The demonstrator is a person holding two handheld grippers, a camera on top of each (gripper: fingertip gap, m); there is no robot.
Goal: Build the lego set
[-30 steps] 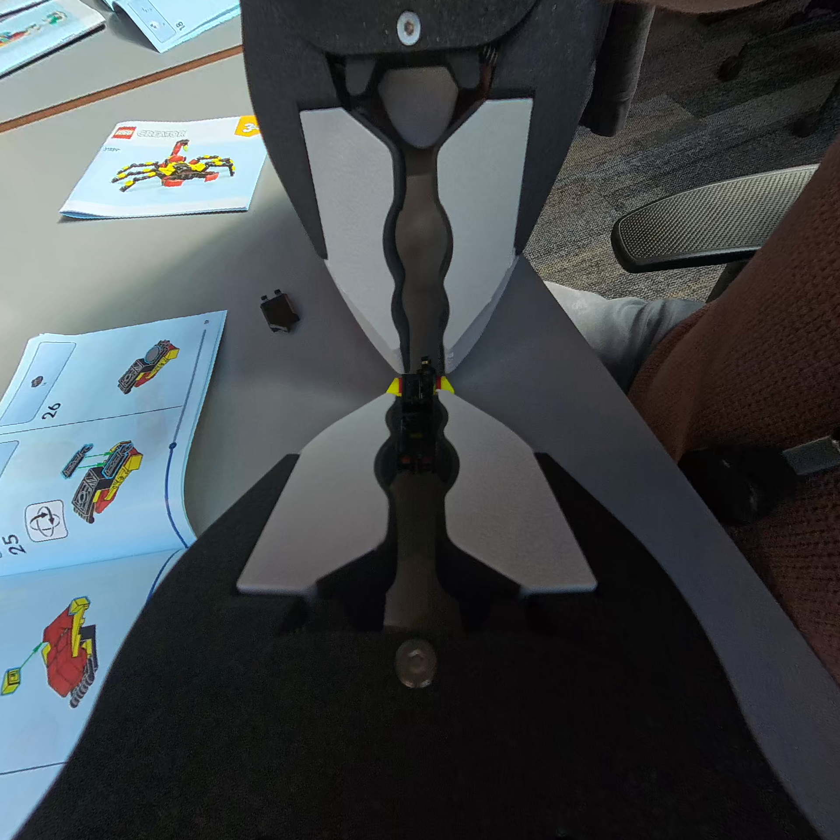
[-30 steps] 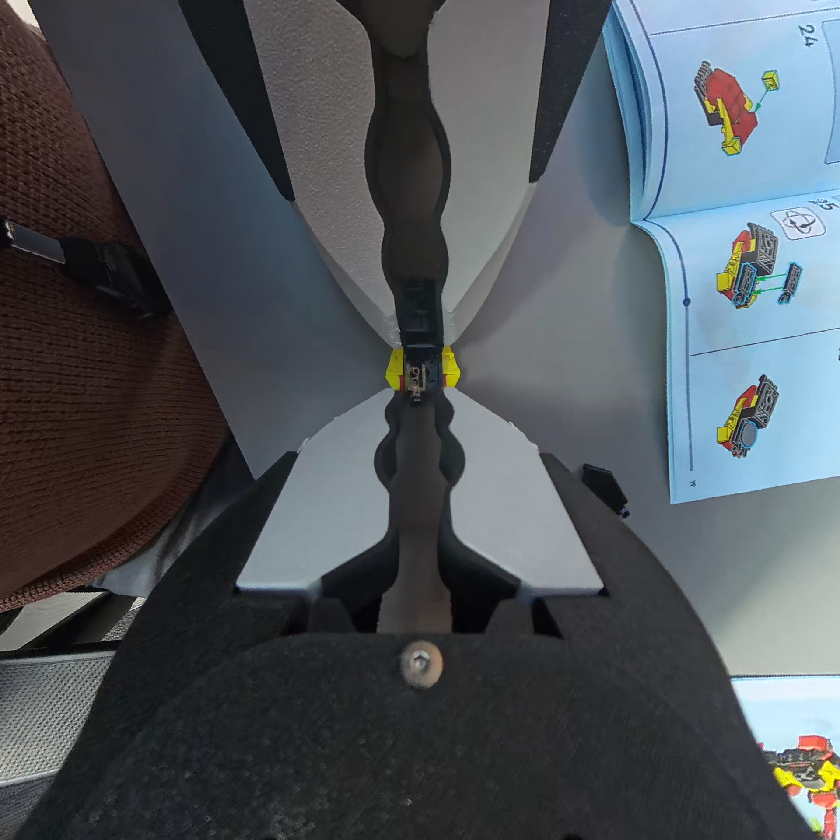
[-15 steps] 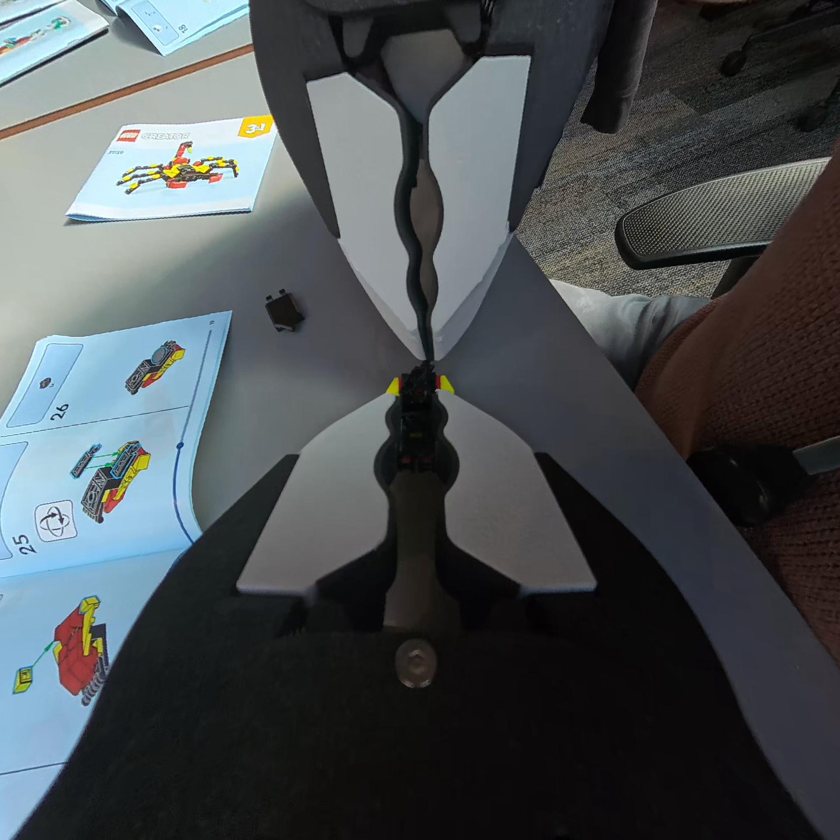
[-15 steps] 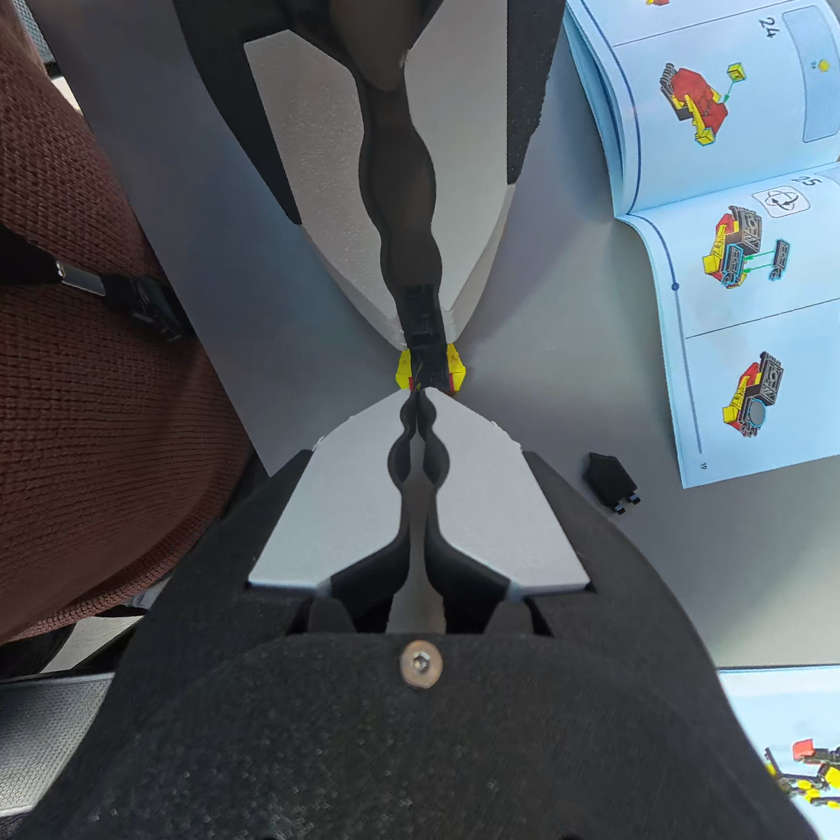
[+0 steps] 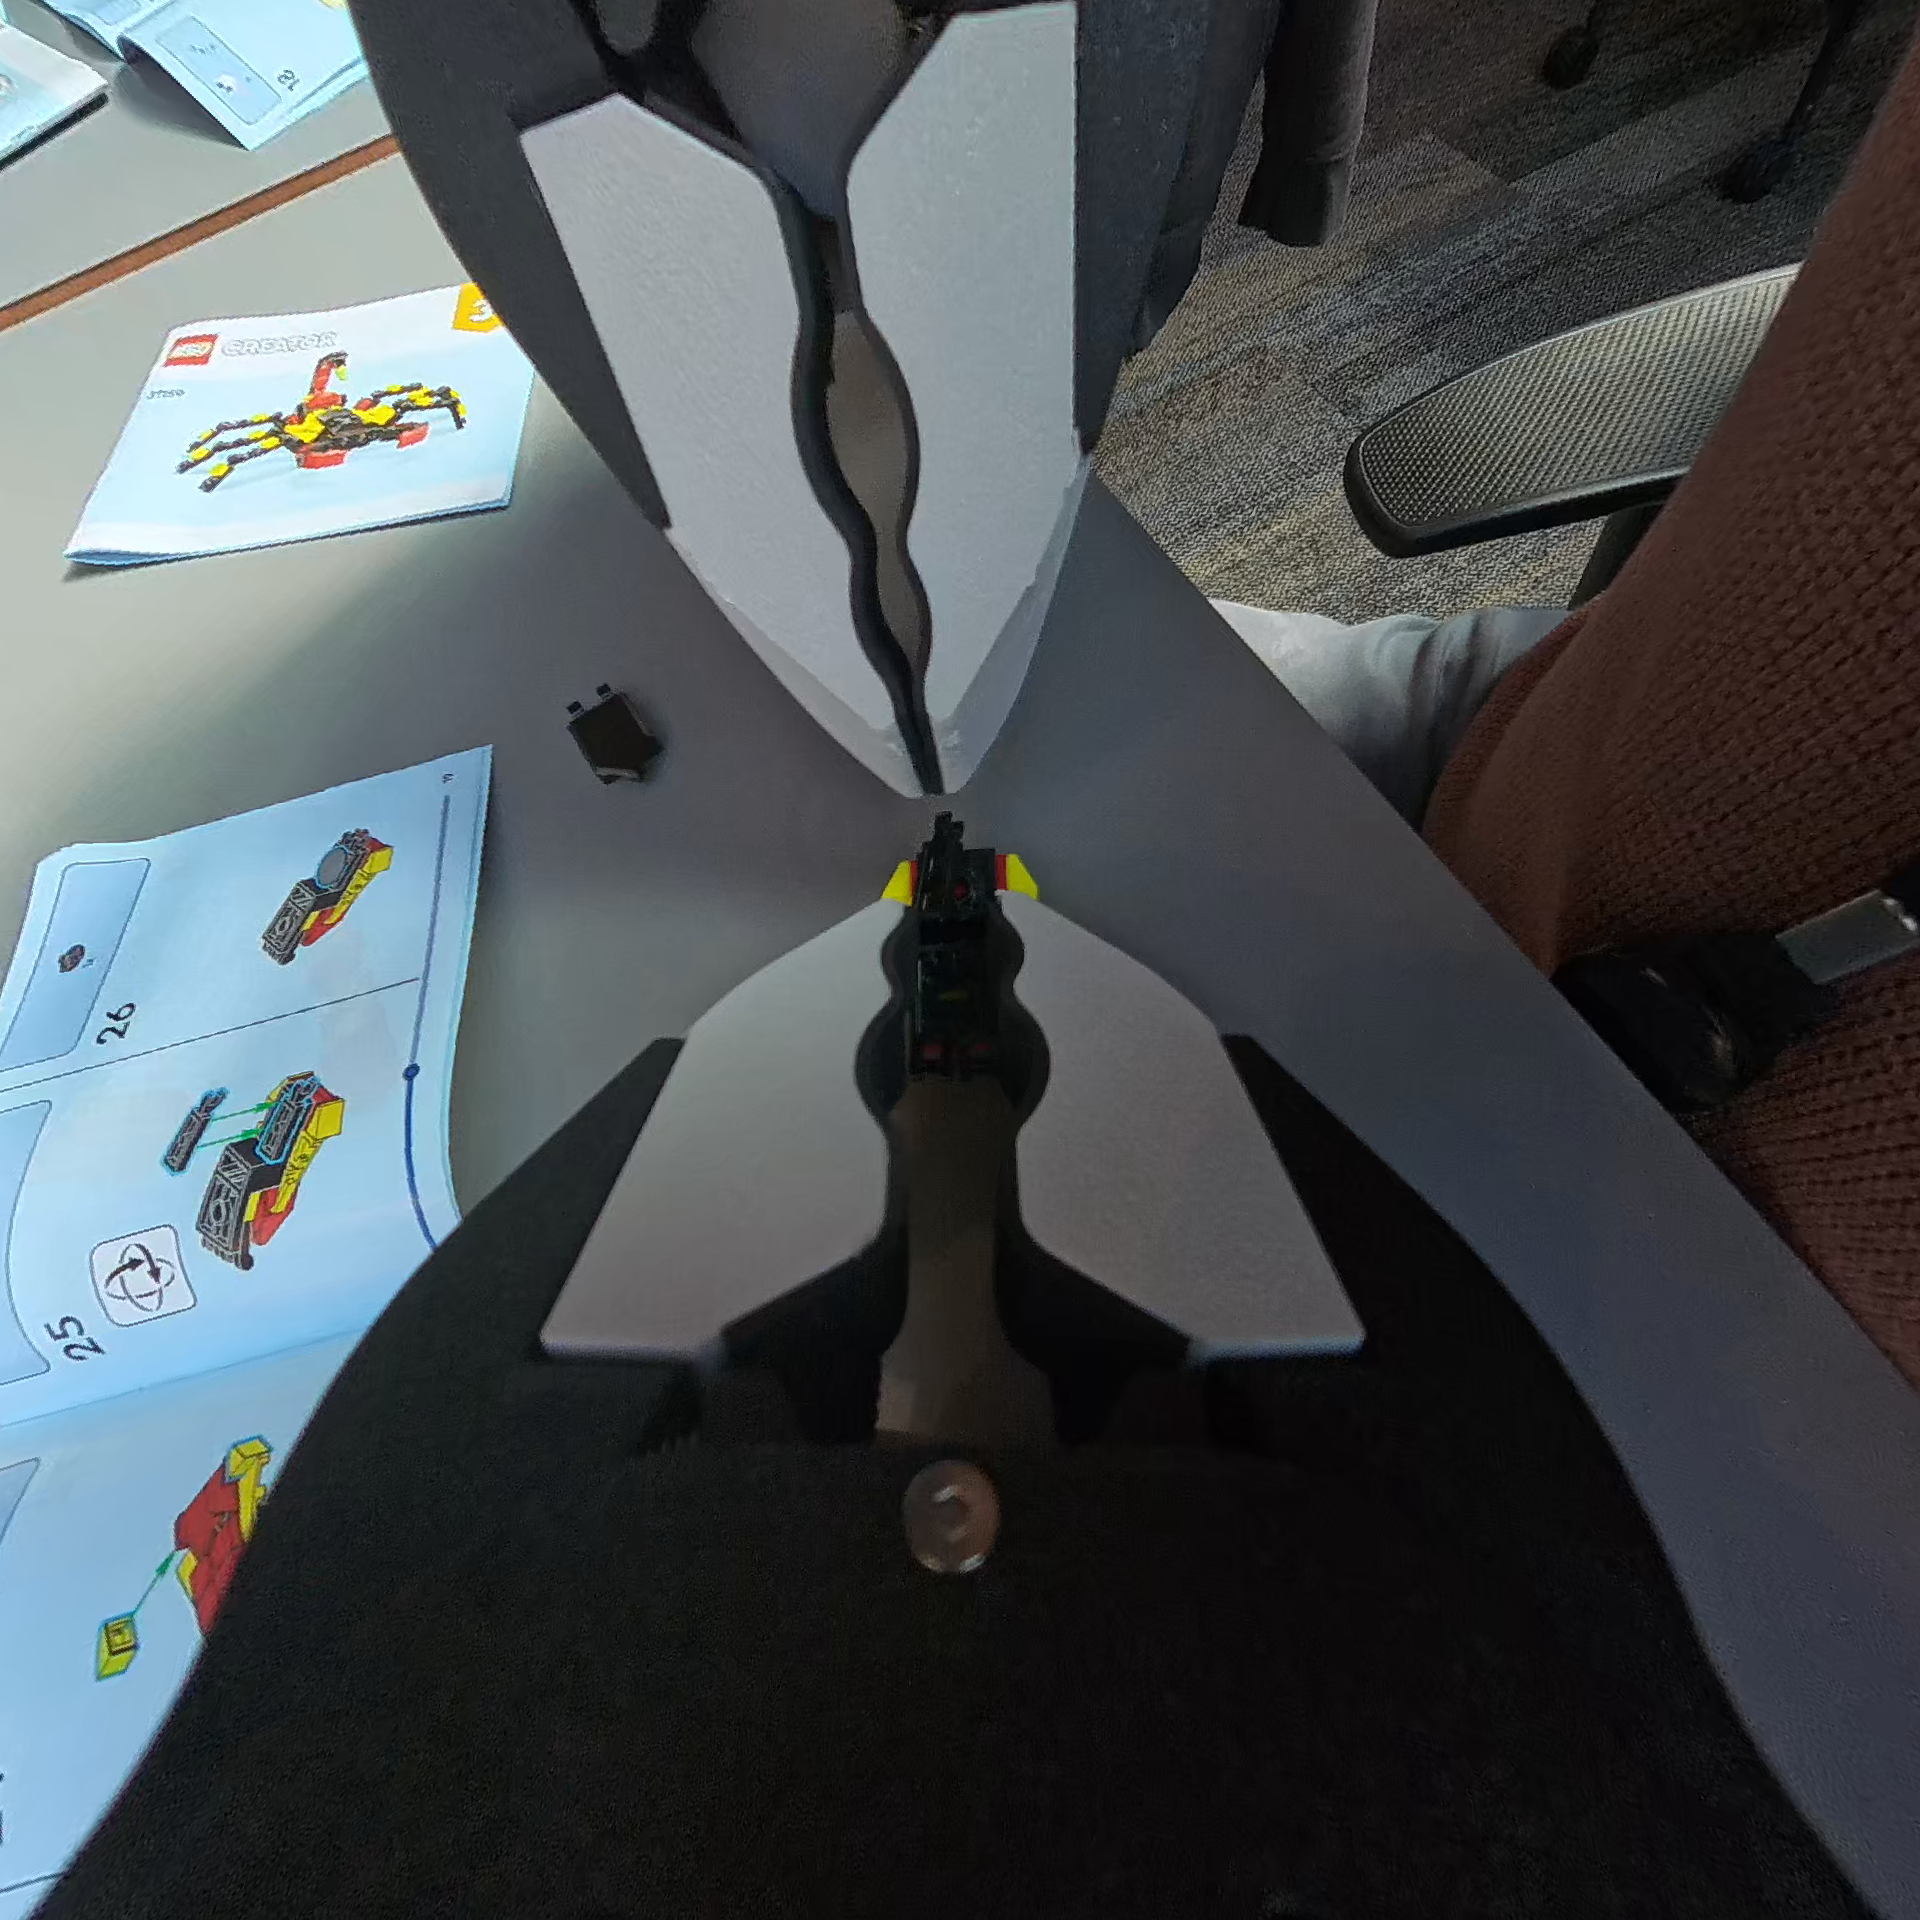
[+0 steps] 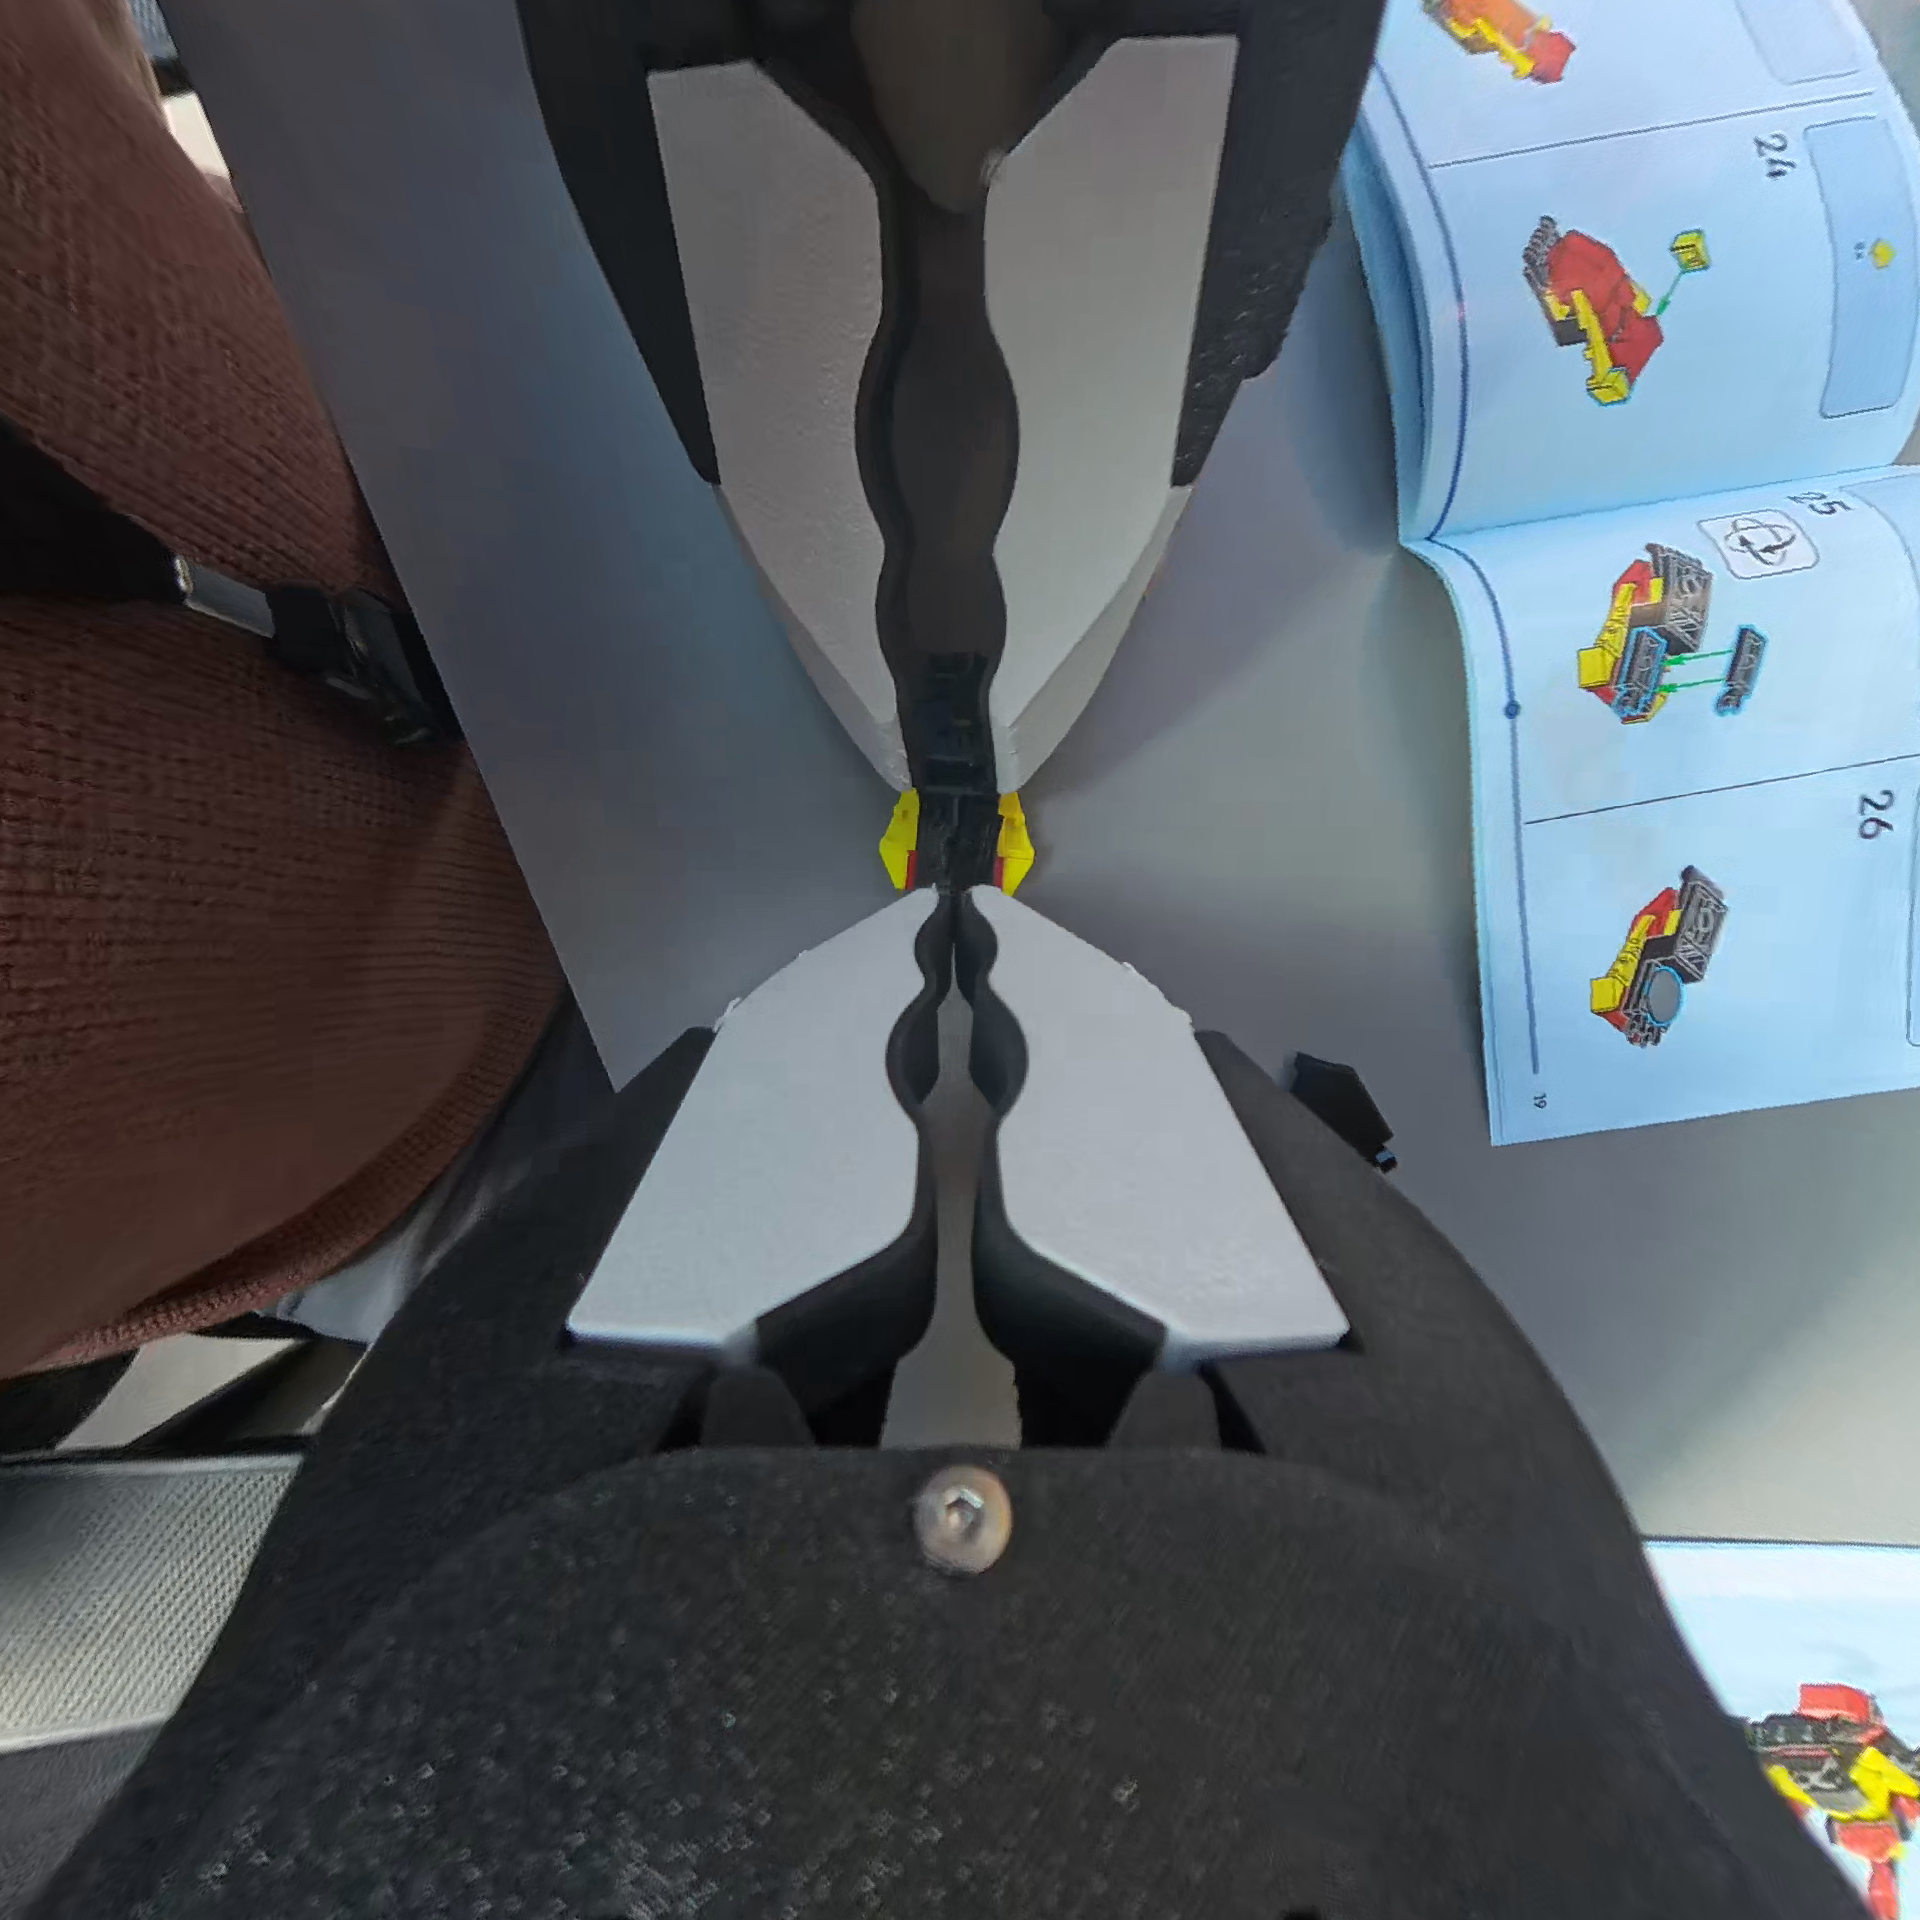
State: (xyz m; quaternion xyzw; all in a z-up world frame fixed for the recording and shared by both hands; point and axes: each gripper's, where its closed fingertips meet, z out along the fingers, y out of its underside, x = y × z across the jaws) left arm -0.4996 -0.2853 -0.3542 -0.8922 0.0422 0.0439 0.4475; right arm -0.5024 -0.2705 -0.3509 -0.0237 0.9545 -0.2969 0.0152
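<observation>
While the left gripper (image 5: 951, 904) has its jaws clamped on the lego build (image 5: 958, 896), long axis running along the fingers with the yellow tips sticking out, the right gripper (image 6: 954, 902) sits nose to nose with it, jaws pinched together on nothing and just clear of the build. Half a second ago the tips were touching it; a loose black piece (image 5: 613, 740) lies on the counter (image 5: 312, 665), closer to the right one I'd say.
</observation>
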